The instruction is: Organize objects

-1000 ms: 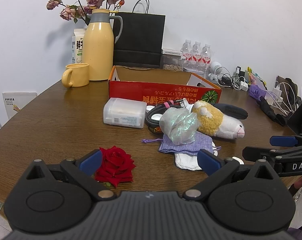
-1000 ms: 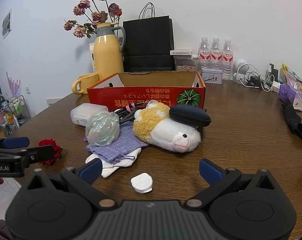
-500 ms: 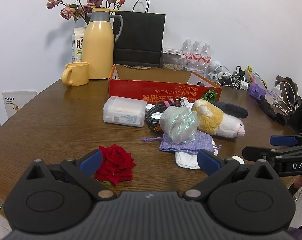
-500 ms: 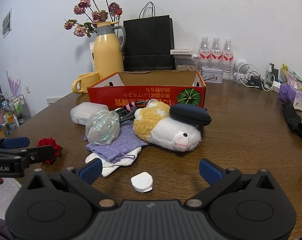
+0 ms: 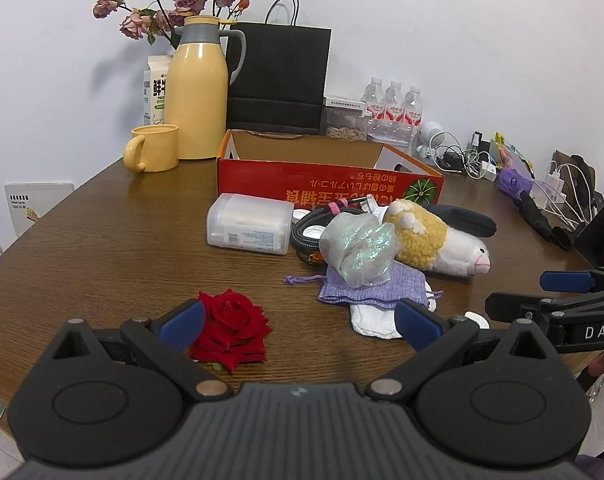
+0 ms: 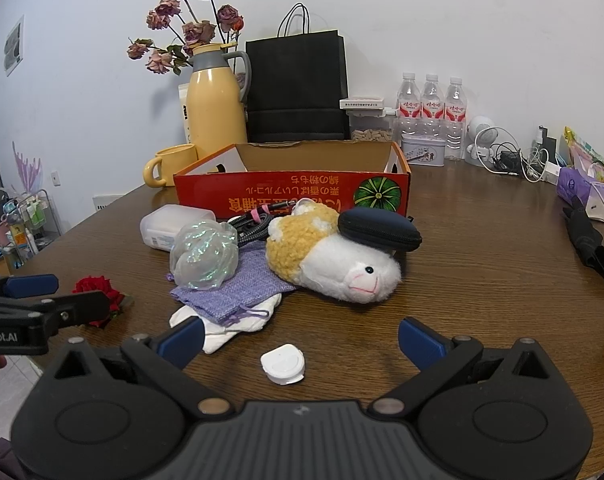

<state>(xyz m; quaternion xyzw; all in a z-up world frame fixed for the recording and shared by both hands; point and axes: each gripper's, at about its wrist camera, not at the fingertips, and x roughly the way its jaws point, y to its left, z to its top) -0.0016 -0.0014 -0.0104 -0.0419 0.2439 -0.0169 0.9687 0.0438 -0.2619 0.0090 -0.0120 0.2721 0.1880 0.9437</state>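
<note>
An open red cardboard box (image 5: pixel 326 192) (image 6: pixel 290 192) stands mid-table. In front of it lie a clear plastic case (image 5: pixel 249 224), a black cable coil (image 5: pixel 308 232), an iridescent crumpled bag (image 5: pixel 358 250) (image 6: pixel 204 254), a purple pouch (image 5: pixel 374 286) (image 6: pixel 238 290), a white cloth (image 6: pixel 238 326), a plush sheep (image 5: pixel 438 242) (image 6: pixel 334 258) and a dark zip case (image 6: pixel 378 230). A red rose (image 5: pixel 232 324) (image 6: pixel 100 296) lies by my left gripper (image 5: pixel 298 326), open and empty. My right gripper (image 6: pixel 300 340) is open and empty, just behind a white cap (image 6: pixel 283 363).
At the back stand a yellow jug (image 5: pixel 198 92) with dried flowers, a yellow mug (image 5: pixel 154 154), a black paper bag (image 5: pixel 278 80) and three water bottles (image 6: pixel 430 108). Chargers and cables (image 6: pixel 514 158) and a black glove (image 6: pixel 590 240) lie at the right.
</note>
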